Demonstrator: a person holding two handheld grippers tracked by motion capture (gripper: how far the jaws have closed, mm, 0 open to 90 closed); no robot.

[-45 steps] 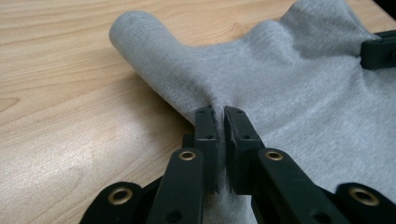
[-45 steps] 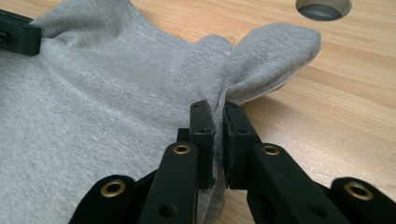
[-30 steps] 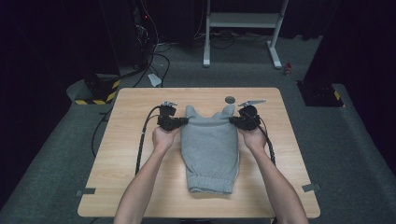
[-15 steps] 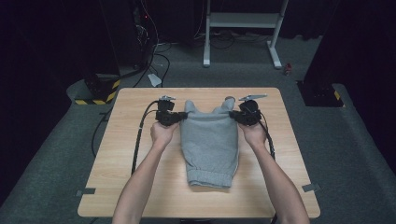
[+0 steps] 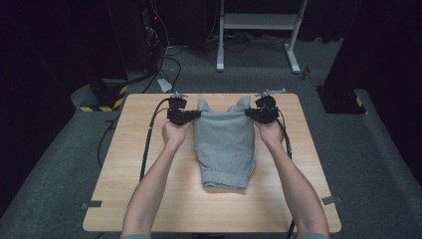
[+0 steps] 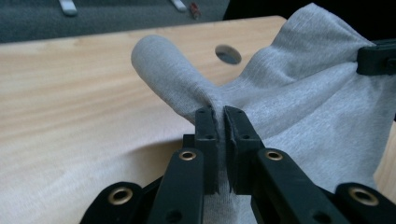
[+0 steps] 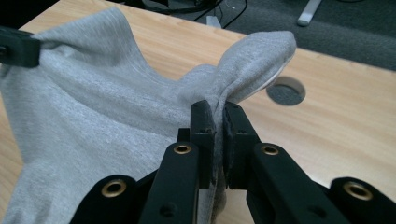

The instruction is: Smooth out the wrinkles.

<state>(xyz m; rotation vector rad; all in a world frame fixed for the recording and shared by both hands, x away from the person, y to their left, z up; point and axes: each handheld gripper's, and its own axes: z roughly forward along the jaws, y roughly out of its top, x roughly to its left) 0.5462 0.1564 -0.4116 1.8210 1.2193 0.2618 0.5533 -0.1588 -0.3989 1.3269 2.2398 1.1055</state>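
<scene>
A grey knit garment (image 5: 225,144) with a ribbed hem hangs stretched between my two grippers above the wooden table (image 5: 149,149); its lower hem still rests on the tabletop toward the person. My left gripper (image 5: 185,116) is shut on the garment's left upper edge, and the cloth (image 6: 261,93) bunches out past its jaws. My right gripper (image 5: 259,113) is shut on the right upper edge, where a fold of cloth (image 7: 252,60) rises beyond the jaws. The opposite gripper's black tip (image 6: 377,57) (image 7: 17,46) shows at the frame edge in each gripper view.
A round cable hole (image 7: 286,91) sits in the tabletop just behind the garment. Cables (image 5: 149,139) trail from both grippers along the forearms. Beyond the table, on the grey floor, stand a white desk frame (image 5: 259,30) and a black-and-yellow striped block (image 5: 107,102).
Both hands have lifted and moved toward the far edge, carrying the garment's upper edge with them. The cloth is pulled taller and its hem has slid away from the person.
</scene>
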